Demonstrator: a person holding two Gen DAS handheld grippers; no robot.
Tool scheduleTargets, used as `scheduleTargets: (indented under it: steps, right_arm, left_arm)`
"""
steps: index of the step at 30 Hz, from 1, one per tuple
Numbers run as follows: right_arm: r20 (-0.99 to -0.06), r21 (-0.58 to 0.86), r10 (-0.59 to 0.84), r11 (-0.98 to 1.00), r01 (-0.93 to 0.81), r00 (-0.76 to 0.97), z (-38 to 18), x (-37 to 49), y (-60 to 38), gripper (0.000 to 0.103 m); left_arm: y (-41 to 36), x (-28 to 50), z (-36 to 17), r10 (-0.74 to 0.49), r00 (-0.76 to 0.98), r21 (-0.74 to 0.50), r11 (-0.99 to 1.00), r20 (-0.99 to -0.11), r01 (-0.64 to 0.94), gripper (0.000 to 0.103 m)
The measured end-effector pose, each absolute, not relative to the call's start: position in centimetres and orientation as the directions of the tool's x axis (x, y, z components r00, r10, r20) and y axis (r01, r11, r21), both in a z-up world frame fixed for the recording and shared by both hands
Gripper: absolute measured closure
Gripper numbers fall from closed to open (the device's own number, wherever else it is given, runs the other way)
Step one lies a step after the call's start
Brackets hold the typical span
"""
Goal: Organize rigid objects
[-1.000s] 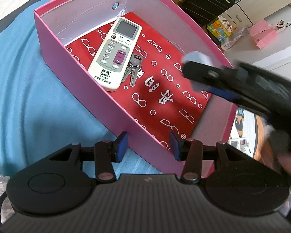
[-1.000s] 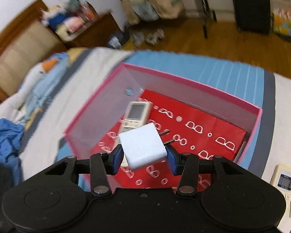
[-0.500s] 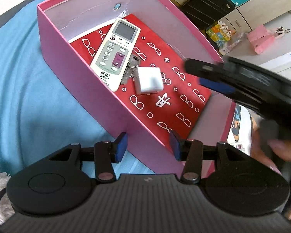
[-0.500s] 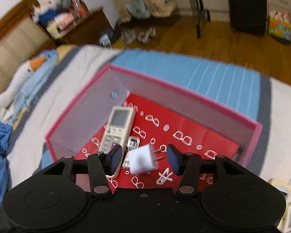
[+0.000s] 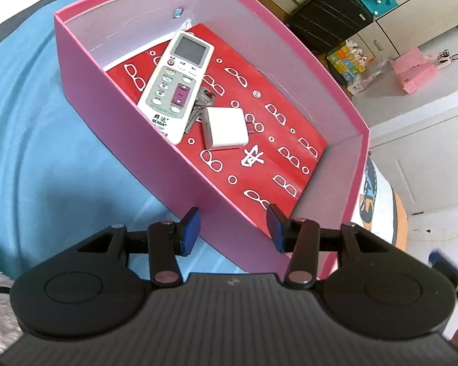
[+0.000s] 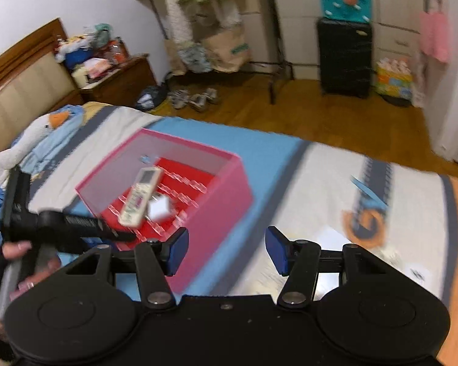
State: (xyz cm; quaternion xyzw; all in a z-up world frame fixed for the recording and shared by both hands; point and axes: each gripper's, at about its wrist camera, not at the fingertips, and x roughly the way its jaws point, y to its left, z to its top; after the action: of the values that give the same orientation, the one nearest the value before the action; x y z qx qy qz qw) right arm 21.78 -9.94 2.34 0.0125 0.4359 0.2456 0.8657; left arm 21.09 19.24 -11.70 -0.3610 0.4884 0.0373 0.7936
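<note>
A pink box [image 5: 131, 122] with a red patterned lining stands on the blue bedspread. Inside lie a white remote [image 5: 175, 87], a bunch of keys [image 5: 203, 100] partly under it, and a white charger plug [image 5: 226, 128]. My left gripper [image 5: 232, 228] is open and empty just in front of the box's near wall. My right gripper [image 6: 227, 251] is open and empty, held above the bed to the right of the box [image 6: 210, 207]. The remote [image 6: 140, 196] and the plug [image 6: 158, 209] also show blurred in the right wrist view.
The other hand-held gripper [image 6: 61, 225] shows at the left of the right wrist view. A goose plush [image 6: 42, 131] lies near the headboard. A black suitcase [image 6: 345, 58] stands by the wardrobe on the wooden floor. A white paper [image 6: 326, 235] lies on the bed.
The right gripper opened and let the white plug drop into the box beside the keys, then pulled back up and to the right. The left gripper stayed open by the box.
</note>
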Motion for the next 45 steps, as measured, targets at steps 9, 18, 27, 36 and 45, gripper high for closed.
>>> scheduleTargets:
  steps: [9, 18, 27, 36, 45]
  right_arm:
    - [-0.792, 0.372, 0.424, 0.905, -0.205, 0.438, -5.7, 20.7, -14.8, 0.042]
    - [-0.807, 0.332, 0.4, 0.915, -0.228, 0.434, -9.3, 21.6, -10.9, 0.042]
    - [-0.844, 0.163, 0.253, 0.961, -0.225, 0.473, -12.6, 23.3, -7.7, 0.037]
    - [-0.858, 0.115, 0.222, 0.962, -0.248, 0.463, -13.2, 22.8, -7.4, 0.037]
    - [-0.929, 0.153, 0.226, 0.955, -0.253, 0.292, -13.3, 21.1, -7.0, 0.036]
  left_arm:
    - [18.8, 20.4, -11.2, -0.268, 0.523, -0.515, 0.751, -0.809, -0.412, 0.057]
    - [18.8, 20.4, -11.1, -0.269, 0.52, -0.505, 0.77, -0.811, -0.39, 0.057]
    - [18.9, 20.6, -11.4, -0.282, 0.518, -0.51, 0.776, -0.807, -0.372, 0.056]
    - [18.9, 20.6, -11.5, -0.285, 0.518, -0.512, 0.775, -0.807, -0.371, 0.056]
    - [18.9, 20.6, -11.4, -0.277, 0.519, -0.505, 0.78, -0.809, -0.369, 0.056]
